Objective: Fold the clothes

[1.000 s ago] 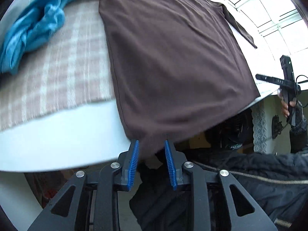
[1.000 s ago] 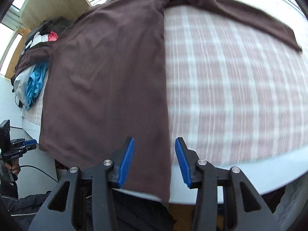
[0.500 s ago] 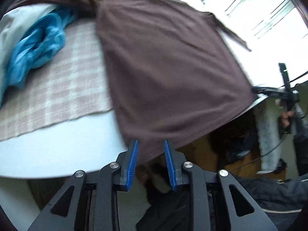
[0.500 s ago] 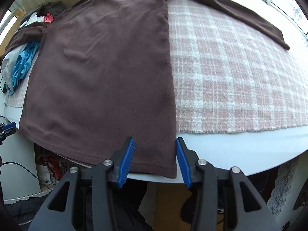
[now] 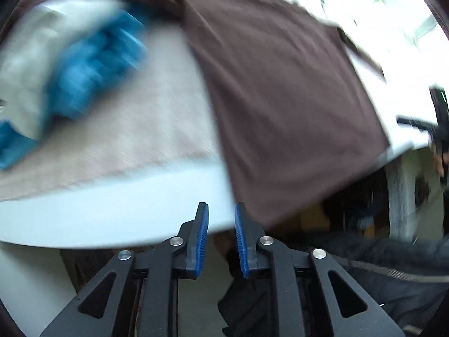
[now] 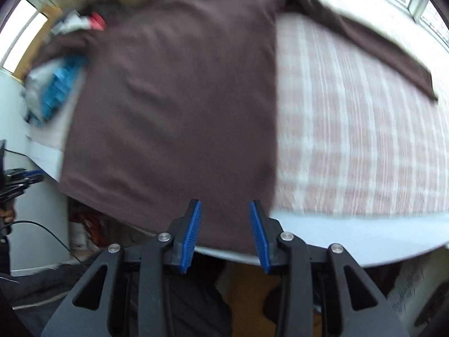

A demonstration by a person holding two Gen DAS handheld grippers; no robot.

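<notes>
At the table's (image 6: 364, 241) near edge, my left tongs (image 5: 221, 224) now hang released beside the brown shirt's (image 6: 179, 98) corner; my right tongs (image 6: 226, 224) are closing, shirt hem between them, ungripped.

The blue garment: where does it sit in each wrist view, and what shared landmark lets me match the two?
Left wrist: blue garment, blurred, upper left, left of the brown shirt.
Right wrist: blue garment at the far left edge, beyond the brown shirt.
Shared landmark: the brown shirt, whose near hem overhangs the table edge in both views.
</notes>
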